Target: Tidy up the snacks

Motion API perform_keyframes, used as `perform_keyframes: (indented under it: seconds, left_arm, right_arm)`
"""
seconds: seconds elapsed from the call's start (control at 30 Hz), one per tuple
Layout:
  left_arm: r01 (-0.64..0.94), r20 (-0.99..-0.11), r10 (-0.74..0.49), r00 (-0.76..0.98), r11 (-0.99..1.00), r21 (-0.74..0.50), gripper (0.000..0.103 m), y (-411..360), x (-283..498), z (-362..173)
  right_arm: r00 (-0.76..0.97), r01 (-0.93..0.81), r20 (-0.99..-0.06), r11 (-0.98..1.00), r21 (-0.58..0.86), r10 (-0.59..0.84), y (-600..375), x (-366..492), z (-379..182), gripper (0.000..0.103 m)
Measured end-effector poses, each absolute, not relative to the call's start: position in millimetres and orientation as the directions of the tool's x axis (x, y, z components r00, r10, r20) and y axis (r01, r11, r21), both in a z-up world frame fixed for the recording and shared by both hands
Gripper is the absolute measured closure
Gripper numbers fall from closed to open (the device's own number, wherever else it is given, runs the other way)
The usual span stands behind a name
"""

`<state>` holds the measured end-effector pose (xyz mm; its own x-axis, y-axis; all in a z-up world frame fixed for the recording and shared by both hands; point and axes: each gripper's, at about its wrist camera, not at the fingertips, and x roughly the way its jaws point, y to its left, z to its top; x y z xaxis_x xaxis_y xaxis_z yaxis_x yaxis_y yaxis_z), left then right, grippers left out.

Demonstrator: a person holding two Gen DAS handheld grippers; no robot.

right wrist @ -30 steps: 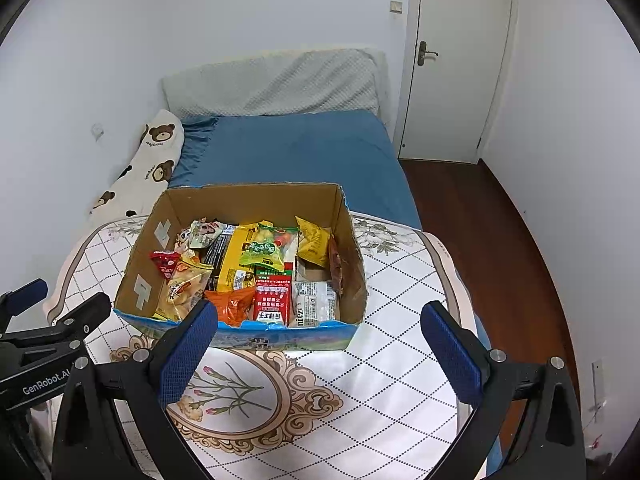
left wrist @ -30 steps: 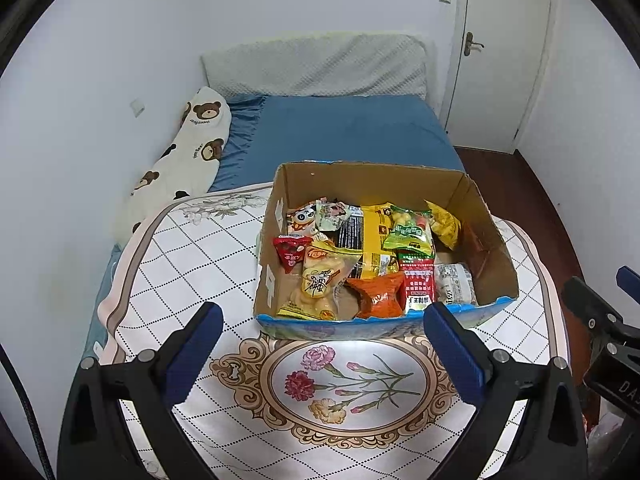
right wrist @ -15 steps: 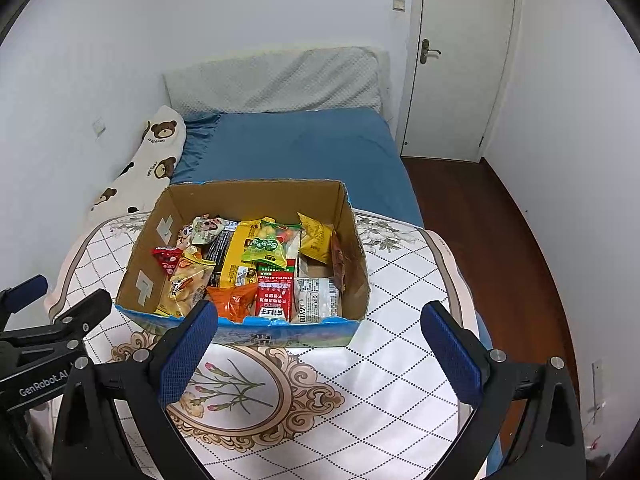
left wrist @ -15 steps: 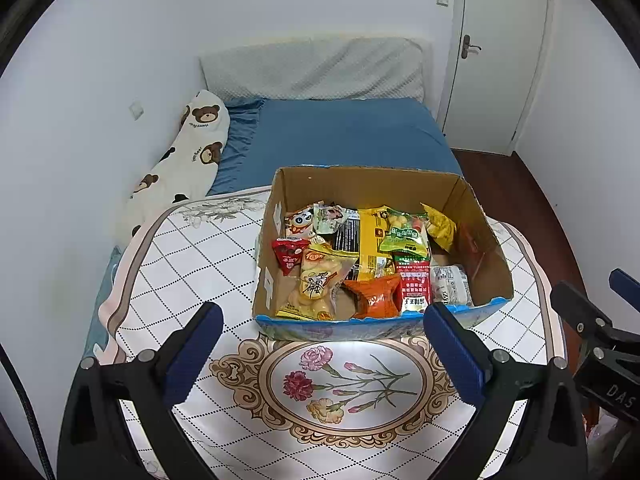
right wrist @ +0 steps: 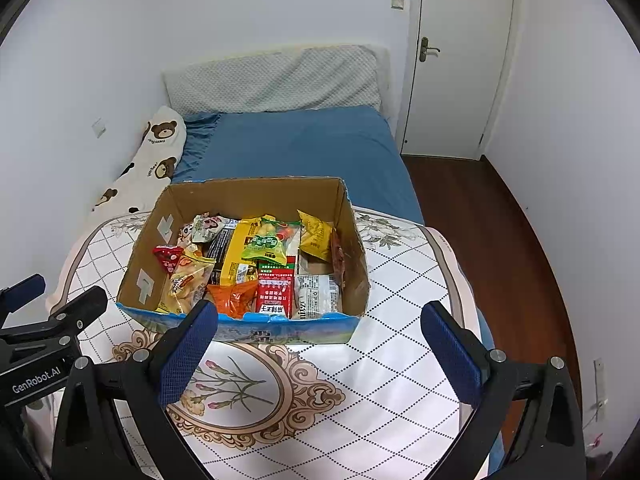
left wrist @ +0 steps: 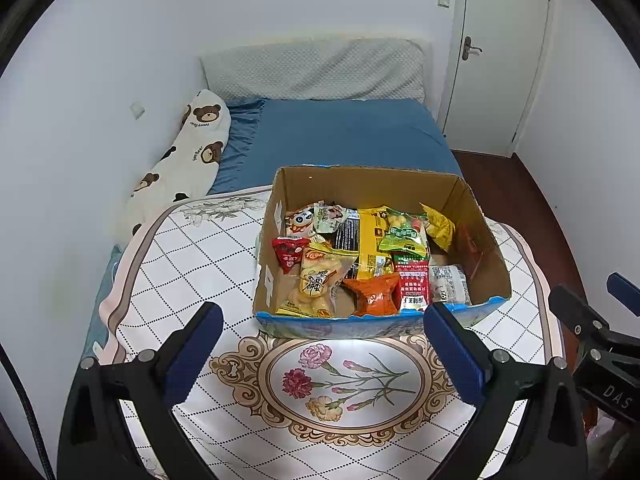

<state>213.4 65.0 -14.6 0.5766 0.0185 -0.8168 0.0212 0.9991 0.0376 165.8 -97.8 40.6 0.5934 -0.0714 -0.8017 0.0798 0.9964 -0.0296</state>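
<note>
**Both grippers held wide over the cloth, snack box just beyond**

The left gripper (left wrist: 320, 340) has its blue-padded fingers (left wrist: 192, 350) spread far apart with nothing between them, poised above the floral medallion (left wrist: 344, 384) printed on the cloth-covered counter (left wrist: 192, 256). The right gripper (right wrist: 318, 346) is the same: fingers (right wrist: 450, 356) wide apart and empty, hovering near the front wall of the cardboard box (right wrist: 256, 196).

The cardboard box (left wrist: 372, 188) sits on the counter just behind the medallion, open-topped, with a blue printed front edge. Inside it the snacks lie packed together: a pale yellow packet (left wrist: 320, 284) at the front left corner of the box, an orange packet (left wrist: 374, 294) beside it, a red packet (left wrist: 412, 288) next, and a clear-wrapped white pack (left wrist: 450, 284) toward the box's right wall. Behind these lie a green bag (left wrist: 404, 232) and a yellow bag (left wrist: 440, 226).

Beyond the box are a blue bed (left wrist: 344, 136), a bear-print pillow (left wrist: 188, 152) left of it, and a white door (left wrist: 496, 52) to the right.
</note>
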Motion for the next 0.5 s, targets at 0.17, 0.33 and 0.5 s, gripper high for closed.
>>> perform_keyframes:
  seconds: [0.17, 0.33, 0.5]
  left_arm:
    - [0.023, -0.817, 0.019, 0.576, 0.999, 0.039, 0.0, 64.8, 213.1, -14.8]
    - [0.024, -0.818, 0.016, 0.574, 0.999, 0.036, 0.0, 64.7, 212.9, -14.5]
    - [0.027, -0.82, 0.015, 0.573, 0.999, 0.037, 0.0, 63.2, 212.1, -13.4]
  right_arm:
    - [0.593, 0.081, -0.802, 0.996, -0.028, -0.071, -98.4, 165.6, 40.5, 0.0]
    - [0.592, 0.084, -0.803, 0.996, -0.027, -0.072, -99.3, 164.5, 41.6, 0.0]
    - [0.591, 0.096, -0.803, 0.995, -0.024, -0.076, -100.3, 161.9, 42.7, 0.0]
